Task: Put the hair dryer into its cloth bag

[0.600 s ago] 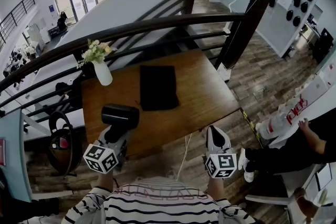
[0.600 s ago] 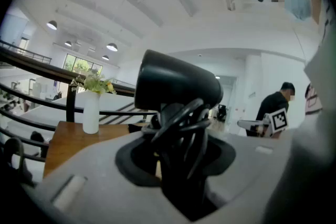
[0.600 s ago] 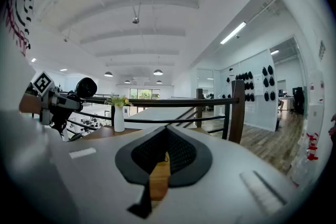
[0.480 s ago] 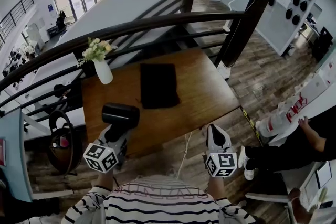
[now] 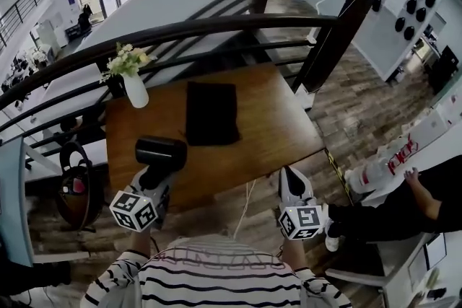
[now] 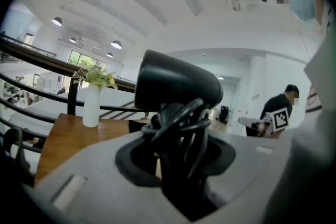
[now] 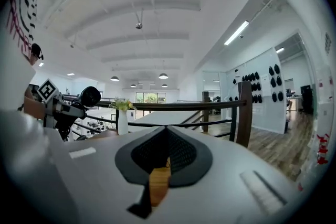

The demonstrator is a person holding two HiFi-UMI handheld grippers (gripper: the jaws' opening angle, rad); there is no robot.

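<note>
Head view: compared with the earlier frame, the whole scene sits slightly further left in the picture, and the layout is unchanged. The left gripper (image 5: 154, 180) still carries the hair dryer (image 5: 161, 153) over the near left part of the bench (image 5: 271, 128). The cloth bag (image 5: 211, 112) lies flat at the far middle, well apart from the dryer, with a vase (image 5: 135, 90) to its left. The right gripper (image 5: 291, 186) hovers off the near right edge. Left gripper view: the jaws are partly open and clamped on the dryer's cord-wrapped handle, barrel uppermost. Right gripper view: the jaws are fully together with nothing between them.
</note>
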